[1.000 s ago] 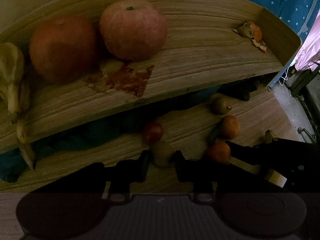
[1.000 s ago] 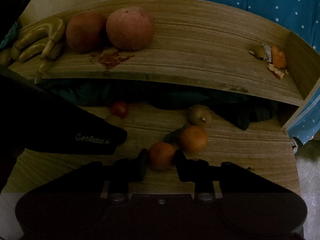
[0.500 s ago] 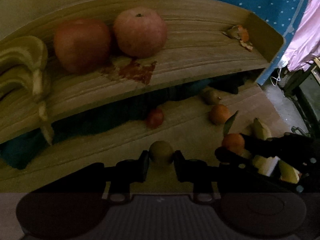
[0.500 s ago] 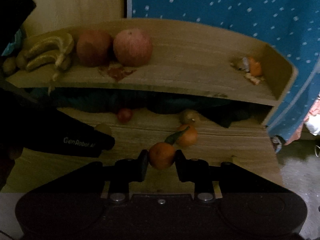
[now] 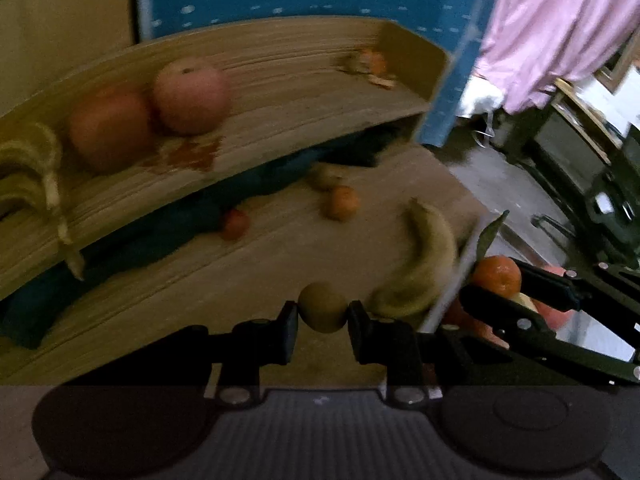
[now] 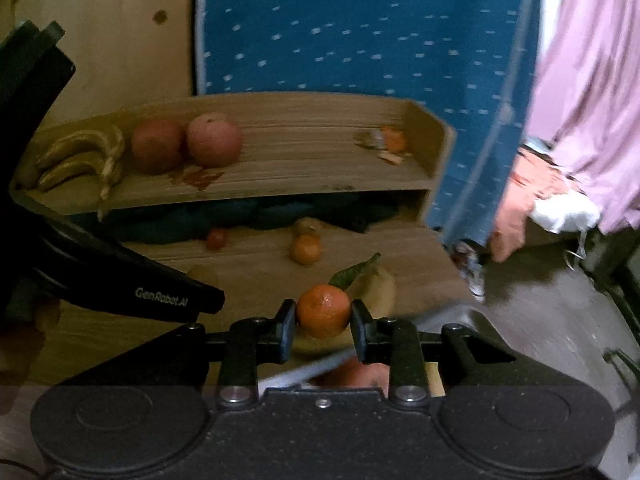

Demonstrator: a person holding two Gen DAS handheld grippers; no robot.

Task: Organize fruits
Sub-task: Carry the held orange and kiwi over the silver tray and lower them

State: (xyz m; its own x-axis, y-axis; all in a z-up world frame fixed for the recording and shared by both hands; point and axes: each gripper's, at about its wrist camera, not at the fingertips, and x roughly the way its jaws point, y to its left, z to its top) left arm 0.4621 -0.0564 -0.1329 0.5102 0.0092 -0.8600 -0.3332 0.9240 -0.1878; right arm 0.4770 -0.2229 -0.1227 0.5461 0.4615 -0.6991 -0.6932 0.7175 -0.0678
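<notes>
Fruits were held in both claws: a small round greenish-brown fruit [image 5: 322, 307] was clamped in the left claw [image 5: 322, 316], and a dimpled tangerine [image 6: 323, 311] with a leaf was clamped in the right claw [image 6: 323, 318]. A clear-walled container [image 5: 452, 288], apparently the goal, was seen just right of the left claw and directly below the right claw, a curved banana [image 5: 420, 268] beside it.

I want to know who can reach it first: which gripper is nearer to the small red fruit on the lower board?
Left. The left gripper, shut on a greenish fruit, is nearer the red fruit; the right gripper, holding a tangerine, is farther right.
</notes>
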